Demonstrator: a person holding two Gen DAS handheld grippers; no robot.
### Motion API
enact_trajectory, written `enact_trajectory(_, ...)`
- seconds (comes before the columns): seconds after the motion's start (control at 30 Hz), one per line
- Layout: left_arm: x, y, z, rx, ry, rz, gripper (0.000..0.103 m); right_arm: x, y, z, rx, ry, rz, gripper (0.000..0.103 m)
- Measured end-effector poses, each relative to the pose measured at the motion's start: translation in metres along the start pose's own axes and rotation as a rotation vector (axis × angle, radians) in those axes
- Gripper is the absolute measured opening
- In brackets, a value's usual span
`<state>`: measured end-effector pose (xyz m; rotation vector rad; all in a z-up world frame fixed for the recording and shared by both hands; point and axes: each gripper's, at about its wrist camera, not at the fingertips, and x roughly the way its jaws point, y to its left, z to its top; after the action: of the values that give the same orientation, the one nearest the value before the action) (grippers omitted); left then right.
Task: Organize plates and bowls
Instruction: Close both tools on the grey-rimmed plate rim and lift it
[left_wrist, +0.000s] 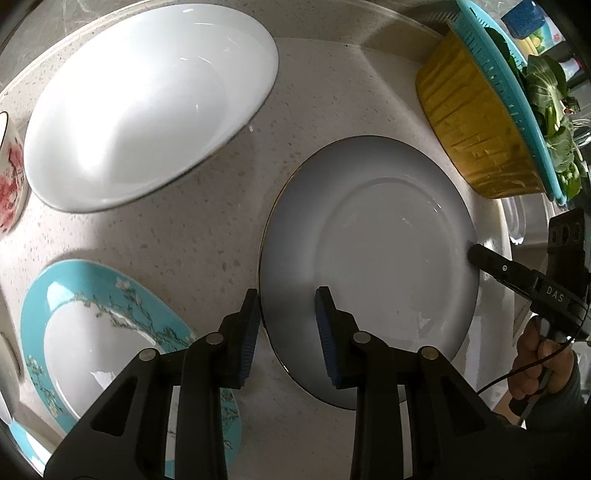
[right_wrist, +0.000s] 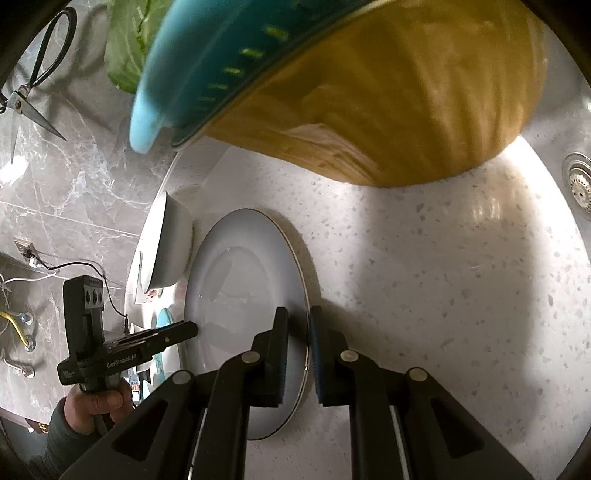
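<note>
Blue pads of your right gripper (right_wrist: 295, 354) straddle the grey plate (right_wrist: 240, 295) rim, not yet clamped; your left gripper (left_wrist: 288, 332) stands open across the opposite edge. Close both squarely before lifting from the speckled counter (right_wrist: 424, 277), clear of the white bowl (left_wrist: 147, 107).

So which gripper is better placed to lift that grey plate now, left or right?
Probably right. The right gripper has its fingers on either side of the grey plate's rim, nearly shut on it. The left gripper also straddles the rim but gapes wide.
</note>
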<state>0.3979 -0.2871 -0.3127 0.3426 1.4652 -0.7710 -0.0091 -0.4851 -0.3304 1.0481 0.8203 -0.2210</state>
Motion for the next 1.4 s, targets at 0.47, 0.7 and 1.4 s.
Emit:
enact_trajectory(0.47,-0.031,-0.005,-0.034,-0.032,-0.046,-0.001,0.027,-0.016,0.017,-0.006,-0.042,0.009,-0.007,0.014)
enact_trajectory(0.7,-0.056,-0.009,-0.071,-0.066,-0.080,0.012,0.027,-0.025,0.028,-0.018,-0.083,0.034,0.001,0.014)
enact_trajectory(1.4,-0.073,0.025,-0.269,-0.356,-0.135,0.038,0.026,0.004,0.067,-0.098,-0.289,0.281,0.011,0.015)
